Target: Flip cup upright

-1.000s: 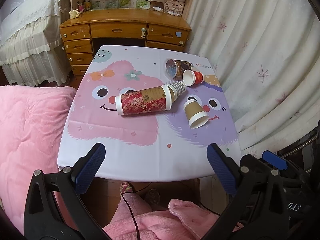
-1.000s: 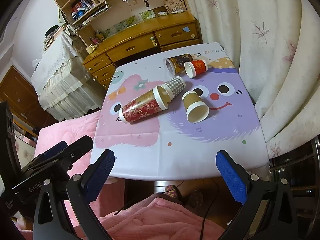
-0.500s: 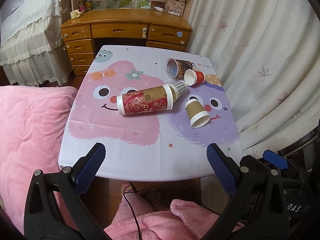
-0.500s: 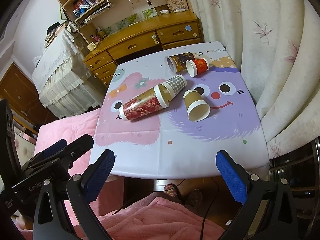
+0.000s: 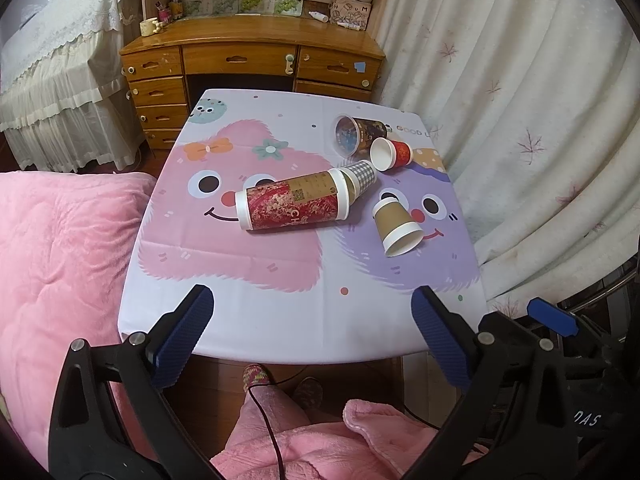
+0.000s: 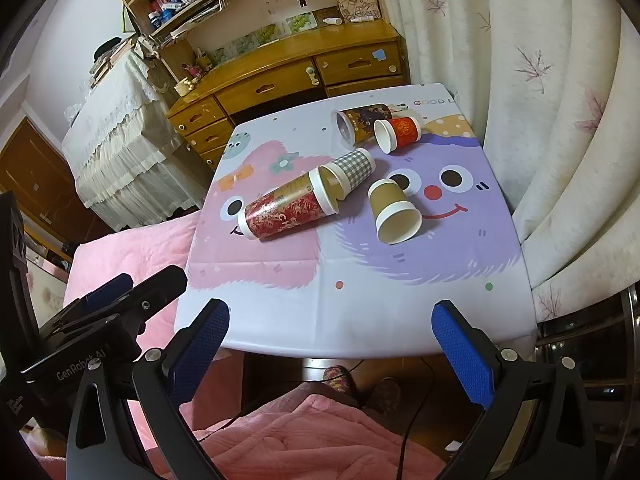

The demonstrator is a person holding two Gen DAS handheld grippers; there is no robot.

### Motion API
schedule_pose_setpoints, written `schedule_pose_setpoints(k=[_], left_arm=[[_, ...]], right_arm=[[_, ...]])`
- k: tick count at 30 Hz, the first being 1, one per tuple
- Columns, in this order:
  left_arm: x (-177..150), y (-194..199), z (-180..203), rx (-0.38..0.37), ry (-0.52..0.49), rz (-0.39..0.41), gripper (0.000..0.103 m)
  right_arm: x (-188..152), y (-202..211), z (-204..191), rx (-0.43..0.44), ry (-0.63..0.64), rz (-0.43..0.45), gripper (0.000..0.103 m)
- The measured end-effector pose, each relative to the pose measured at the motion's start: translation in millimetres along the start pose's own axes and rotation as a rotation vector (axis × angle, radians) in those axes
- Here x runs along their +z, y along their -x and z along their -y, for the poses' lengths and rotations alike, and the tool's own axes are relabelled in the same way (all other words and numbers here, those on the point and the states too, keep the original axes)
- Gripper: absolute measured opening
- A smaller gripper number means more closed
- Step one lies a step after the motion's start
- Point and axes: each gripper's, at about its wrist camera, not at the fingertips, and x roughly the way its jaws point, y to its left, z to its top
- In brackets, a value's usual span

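Table (image 5: 248,320): small, rectangular, covered by a smooth printed cloth with a pink fuzzy face on one half and a purple one on the other.

Room, placed from the table: wooden desk (image 5: 256,46) with drawers beyond the far edge; pale patterned curtain (image 5: 532,120) in folds along the purple side; quilted pink bedding (image 5: 52,248) along the pink side; lace-draped furniture (image 5: 52,92) past the desk's end.

Cups, all lying on their sides on the table:
- Tall red cup (image 5: 292,205), paper, red-gold brocade print with white rims, at the centre.
- Checked cup (image 5: 360,178), grey gingham, its mouth touching the tall cup's wide end.
- Brown cup (image 5: 396,227), plain kraft with white band, on the purple face, mouth toward the near edge.
- Small red cup (image 5: 390,153), white inside, toward the far curtain-side corner.
- Dark printed cup (image 5: 356,135), touching the small red one.

Left gripper (image 5: 312,334): black arms, blue ribbed pads, jaws spread wide, holding nothing, above the near edge.

Right gripper (image 6: 332,346): same build, likewise spread wide, empty.
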Motion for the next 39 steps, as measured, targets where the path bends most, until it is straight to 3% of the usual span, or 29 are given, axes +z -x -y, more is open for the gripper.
schedule_pose_setpoints(k=[7,19,24,32,39], left_arm=[[6,-4,-13,0.02,-0.03,-0.005,0.098],[37,3,-45,0.036,-0.121,-0.003,0.098],[47,-4,-52,0.041,-0.146,-0.025,0.098],[59,-33,-47,0.059,-0.127,-0.09,0.098],[72,-68,-15,0.12,-0.057,-0.122,0.098]], right_arm=[[5,1,1,-0.004,0.004,0.012,0.103],[17,-4,-22,-0.087,0.053,0.098,0.102],[31,-15,-11,-0.093,0.061,0.078,0.102],[65,-46,-11,-0.195,0.266,0.009,0.102],[130,-91,-14,-0.227,0.511,0.001,0.102]])
